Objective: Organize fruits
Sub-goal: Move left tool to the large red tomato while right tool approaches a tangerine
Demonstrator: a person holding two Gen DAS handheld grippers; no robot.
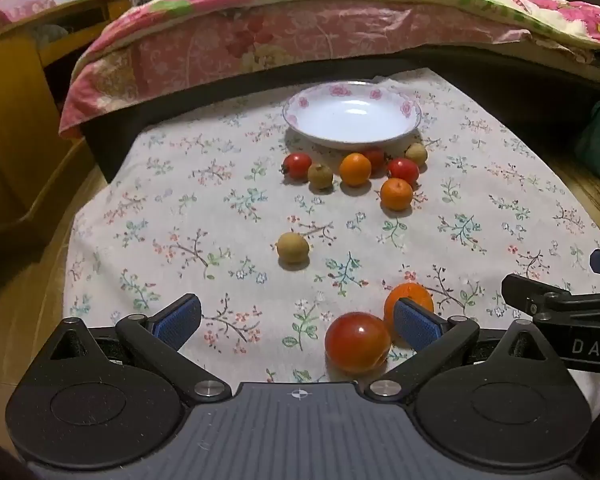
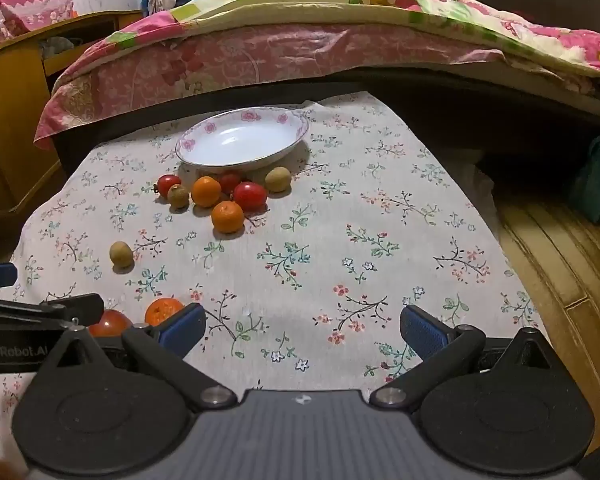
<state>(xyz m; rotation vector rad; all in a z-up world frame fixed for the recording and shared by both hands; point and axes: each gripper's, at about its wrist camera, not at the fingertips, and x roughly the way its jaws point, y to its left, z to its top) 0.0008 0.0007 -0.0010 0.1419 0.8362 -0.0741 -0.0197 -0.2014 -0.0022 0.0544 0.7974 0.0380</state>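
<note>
Nearest the left wrist camera: a red tomato (image 1: 357, 342) sits between the wide-spread fingers of the left gripper (image 1: 296, 320), close to the right pad but not gripped. An orange (image 1: 409, 302) lies just behind that pad. Farther out, a lone longan (image 1: 293, 247) rests mid-cloth. Beyond it, a cluster lies just in front of the plate (image 1: 352, 114): two oranges, three tomatoes, two longans, some touching. The plate holds nothing, so no fruit is sorted yet and all ten pieces remain on the cloth (image 1: 220, 208). The task looks barely begun; the first pick is likely the near tomato. The right gripper (image 2: 302, 330) hovers over bare cloth, fingers spread, holding nothing. A bed (image 1: 300, 32) stands behind.
</note>
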